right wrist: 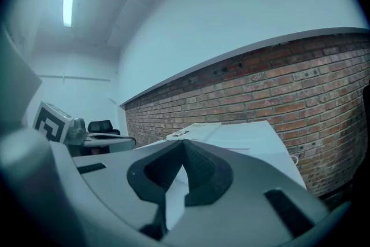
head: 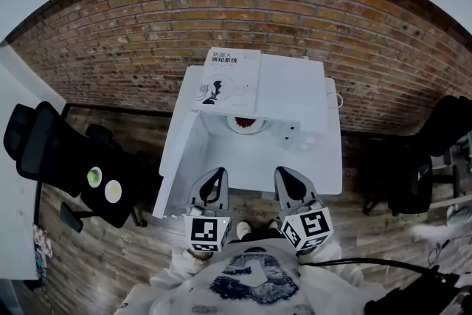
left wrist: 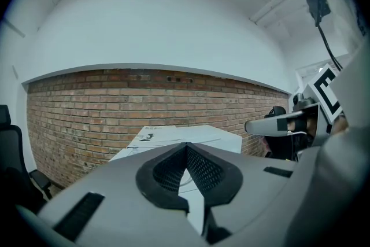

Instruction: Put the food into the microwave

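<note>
The book (head: 230, 77) lying on top of the white microwave (head: 295, 85) has dark Chinese print on its cover. I read it as "机器人 感知系统", though it is small. Each tong carries a cube with black square markers.

My left gripper (head: 219, 170) has its jaws pressed tip to tip with nothing between them. The right gripper (head: 282, 170) is the same, closed and empty. Both hover over the near edge of the white table (head: 310, 173).

From the head view, the food (head: 247, 123), something red on a white plate, sits at twelve o'clock from the tongs, just inside the microwave's mouth. The door (head: 177, 166) is swung out at about ten o'clock.

Neither gripper view shows the food. They show only the microwave's top, the book and the brick wall (head: 147, 18).
</note>
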`<state>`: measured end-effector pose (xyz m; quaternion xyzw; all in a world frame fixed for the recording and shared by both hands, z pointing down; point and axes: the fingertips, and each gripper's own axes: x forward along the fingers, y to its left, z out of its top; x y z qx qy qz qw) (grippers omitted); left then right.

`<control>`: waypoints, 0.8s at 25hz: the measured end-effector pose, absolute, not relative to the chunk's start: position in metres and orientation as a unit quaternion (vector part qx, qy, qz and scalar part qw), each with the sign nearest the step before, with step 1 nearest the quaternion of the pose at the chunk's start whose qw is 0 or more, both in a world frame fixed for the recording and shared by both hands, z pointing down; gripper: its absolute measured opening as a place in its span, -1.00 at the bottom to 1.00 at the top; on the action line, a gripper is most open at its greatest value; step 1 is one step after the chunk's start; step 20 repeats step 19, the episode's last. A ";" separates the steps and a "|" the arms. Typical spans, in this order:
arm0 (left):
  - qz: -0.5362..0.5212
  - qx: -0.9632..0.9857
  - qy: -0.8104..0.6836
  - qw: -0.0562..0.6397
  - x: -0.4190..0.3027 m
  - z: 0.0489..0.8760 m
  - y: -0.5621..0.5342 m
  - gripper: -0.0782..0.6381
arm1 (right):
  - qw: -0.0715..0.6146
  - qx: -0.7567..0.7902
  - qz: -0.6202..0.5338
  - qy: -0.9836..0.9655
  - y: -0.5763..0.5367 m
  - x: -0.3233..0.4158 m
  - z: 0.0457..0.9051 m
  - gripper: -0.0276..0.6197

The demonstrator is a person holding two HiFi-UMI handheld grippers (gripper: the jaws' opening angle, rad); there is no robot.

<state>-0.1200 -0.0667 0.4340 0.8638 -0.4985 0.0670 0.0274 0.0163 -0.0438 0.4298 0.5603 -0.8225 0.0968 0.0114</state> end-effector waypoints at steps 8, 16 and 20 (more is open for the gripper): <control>0.069 0.863 -0.500 0.034 -0.120 0.432 -0.066 -0.76 | 0.009 0.560 0.098 -0.822 -0.041 0.017 0.428 -0.88; 0.071 0.865 -0.495 0.028 -0.119 0.434 -0.065 -0.76 | 0.008 0.561 0.100 -0.822 -0.040 0.016 0.431 -0.88; 0.073 0.866 -0.494 0.025 -0.119 0.437 -0.066 -0.76 | 0.008 0.561 0.098 -0.822 -0.040 0.016 0.430 -0.88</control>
